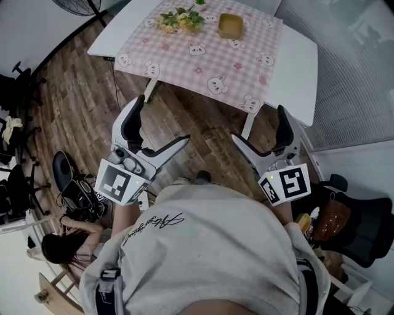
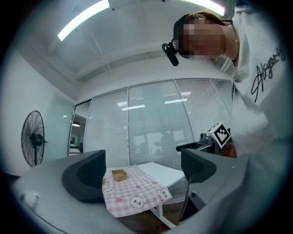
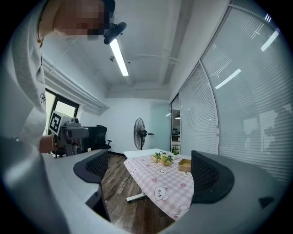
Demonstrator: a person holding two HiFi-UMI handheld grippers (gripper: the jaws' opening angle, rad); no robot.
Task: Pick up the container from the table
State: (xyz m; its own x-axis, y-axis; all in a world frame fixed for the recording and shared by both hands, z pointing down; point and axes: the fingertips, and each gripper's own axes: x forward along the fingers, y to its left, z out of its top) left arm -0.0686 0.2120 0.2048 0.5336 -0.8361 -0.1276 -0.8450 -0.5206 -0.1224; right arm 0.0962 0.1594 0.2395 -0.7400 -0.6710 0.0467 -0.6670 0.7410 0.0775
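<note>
A wooden floor (image 1: 80, 104) is seen at nine o'clock of the head view, and a second person (image 1: 58, 247) is seated on it at about eight o'clock. A standing fan (image 1: 77, 6) is cut by the frame edge at eleven o'clock.

The left gripper (image 1: 157, 134) is held just left of centre, over the floor and short of the table's near edge. Its marker cube (image 1: 120, 182) is turned up towards the camera. In the left gripper view its claw is shown released: the two dark jaws are spread wide, and nothing is caught between them. Only the distant table is framed in the gap.

A white table (image 1: 298, 67) is placed at twelve o'clock. Most of its top is covered by a pink checked cloth (image 1: 197, 64) printed with rabbits. A bunch of flowers (image 1: 180, 19) is laid on the far part of the cloth. The container (image 1: 230, 25), a small tan square tub, is set just to the right of the flowers, apart from them, at about one o'clock of the view. It is touched by neither gripper and is well apart from both.

The right gripper (image 1: 263, 136) is held just right of centre, roughly level with the left one. In the right gripper view its claw is likewise shown released, the jaws wide apart and empty, and the container is seen far off beside the right-hand jaw. A black chair (image 1: 345, 224) is stood at four o'clock.
</note>
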